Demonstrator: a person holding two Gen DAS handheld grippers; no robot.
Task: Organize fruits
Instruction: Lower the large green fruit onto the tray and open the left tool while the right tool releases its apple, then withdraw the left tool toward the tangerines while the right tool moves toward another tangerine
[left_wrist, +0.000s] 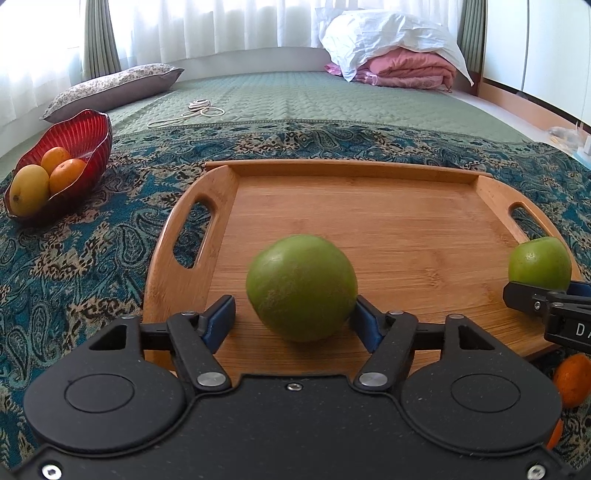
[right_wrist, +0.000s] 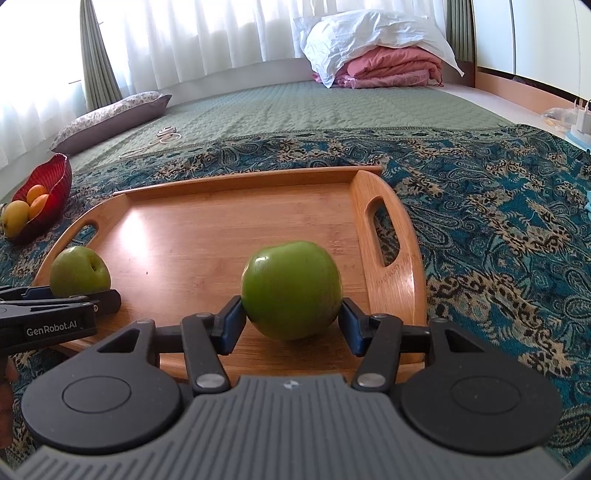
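A wooden tray (left_wrist: 369, 199) (right_wrist: 229, 221) lies on a patterned blue cloth. A green apple (left_wrist: 301, 288) sits on the tray's near left part between my left gripper's fingers (left_wrist: 295, 321); the left pad stands apart from it, so the gripper is open. It also shows in the right wrist view (right_wrist: 79, 271). My right gripper (right_wrist: 291, 321) is shut on a second green apple (right_wrist: 291, 290) just above the tray's near right part; that apple also shows in the left wrist view (left_wrist: 539, 264).
A red bowl (left_wrist: 74, 140) (right_wrist: 55, 181) with two oranges and a yellow fruit stands far left on the cloth. Another orange (left_wrist: 574, 380) lies off the tray at the near right. A pillow, cord and folded bedding lie beyond on the green bedspread.
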